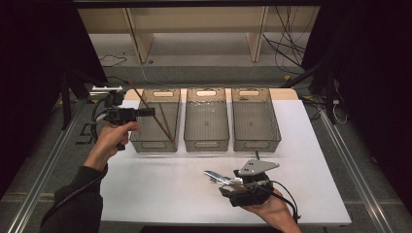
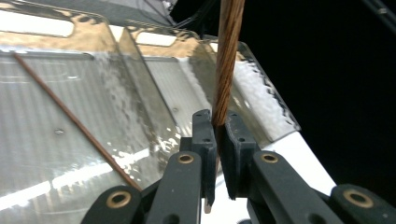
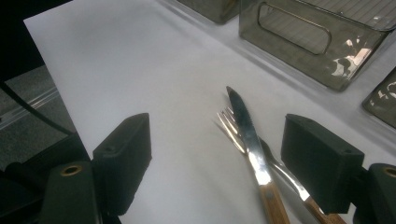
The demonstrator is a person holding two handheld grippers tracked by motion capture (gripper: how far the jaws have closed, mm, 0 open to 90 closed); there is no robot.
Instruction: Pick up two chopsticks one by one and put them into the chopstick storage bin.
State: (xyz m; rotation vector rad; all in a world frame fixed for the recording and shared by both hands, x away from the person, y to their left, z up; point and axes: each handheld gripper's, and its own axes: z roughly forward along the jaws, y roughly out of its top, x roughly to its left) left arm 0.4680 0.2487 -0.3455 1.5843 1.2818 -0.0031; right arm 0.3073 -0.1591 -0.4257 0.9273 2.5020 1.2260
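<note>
The left gripper (image 1: 148, 112) is lifted over the left bin (image 1: 156, 141), squeezing a chopstick (image 2: 228, 56). The right gripper (image 3: 217, 154) sits low, jaws wide apart around a knife (image 3: 247, 135) and fork (image 3: 229, 123) on the table (image 1: 160, 189).

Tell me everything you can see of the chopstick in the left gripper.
The chopstick is a slim, round stick that looks like brown grained wood. The left gripper is shut on it, its fingers pinching it partway along. In the high view it slants over the left bin, where a second chopstick leans.
</note>
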